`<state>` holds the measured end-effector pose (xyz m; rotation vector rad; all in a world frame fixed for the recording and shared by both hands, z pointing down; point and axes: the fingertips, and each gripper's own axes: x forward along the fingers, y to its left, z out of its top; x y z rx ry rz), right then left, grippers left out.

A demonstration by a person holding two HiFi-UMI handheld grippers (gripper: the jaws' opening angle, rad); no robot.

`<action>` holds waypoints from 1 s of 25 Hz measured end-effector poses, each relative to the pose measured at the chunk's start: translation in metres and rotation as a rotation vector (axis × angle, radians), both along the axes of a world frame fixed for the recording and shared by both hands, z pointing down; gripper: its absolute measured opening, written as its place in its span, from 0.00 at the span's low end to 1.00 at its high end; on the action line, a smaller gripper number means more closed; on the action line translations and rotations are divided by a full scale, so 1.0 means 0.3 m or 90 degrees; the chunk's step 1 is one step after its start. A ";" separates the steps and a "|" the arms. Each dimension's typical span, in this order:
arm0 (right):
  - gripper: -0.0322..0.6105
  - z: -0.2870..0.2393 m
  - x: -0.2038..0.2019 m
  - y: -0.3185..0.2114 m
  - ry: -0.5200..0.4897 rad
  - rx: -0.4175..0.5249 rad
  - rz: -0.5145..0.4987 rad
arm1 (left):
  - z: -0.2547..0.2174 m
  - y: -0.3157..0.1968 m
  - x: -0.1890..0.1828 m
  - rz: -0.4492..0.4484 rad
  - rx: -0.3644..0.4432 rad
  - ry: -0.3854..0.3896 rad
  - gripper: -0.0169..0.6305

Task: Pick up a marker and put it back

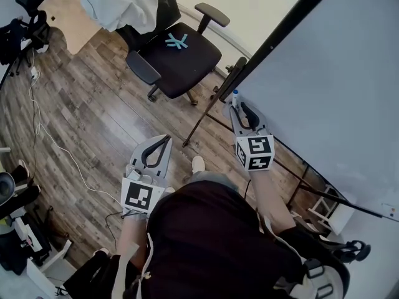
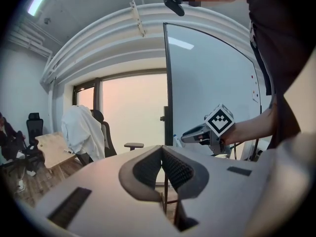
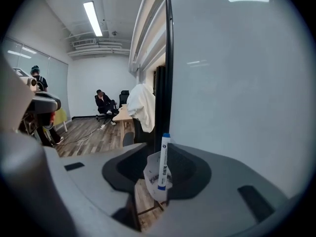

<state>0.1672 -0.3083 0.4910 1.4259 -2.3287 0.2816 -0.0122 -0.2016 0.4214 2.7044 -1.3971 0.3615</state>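
Note:
A white marker with a blue cap stands upright in a small white holder at the left edge of the whiteboard. My right gripper is open, with one jaw on each side of the marker and neither pad pressing on it. In the head view the marker shows just past the right gripper, beside the board's dark frame. My left gripper hangs lower left over the wooden floor. It is shut and empty, its pads meeting at the tip. From the left gripper view I see the right gripper by the whiteboard.
A black office chair stands ahead, with a white cloth over another chair's back and a wooden table behind. The board's stand leg slants over the floor. A white cable runs along the left. A seated person is far back.

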 end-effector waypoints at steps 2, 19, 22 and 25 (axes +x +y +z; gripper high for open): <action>0.25 0.017 0.001 -0.019 0.005 -0.011 -0.002 | 0.007 -0.011 0.002 -0.004 -0.004 0.000 0.04; 0.25 0.093 -0.006 -0.109 0.050 -0.067 -0.010 | 0.044 -0.060 -0.008 -0.042 -0.020 -0.008 0.04; 0.24 0.097 -0.009 -0.110 0.048 -0.073 -0.014 | 0.048 -0.055 -0.019 -0.052 -0.020 -0.005 0.04; 0.23 0.096 -0.012 -0.110 0.049 -0.077 -0.016 | 0.049 -0.046 -0.032 -0.060 -0.020 -0.004 0.04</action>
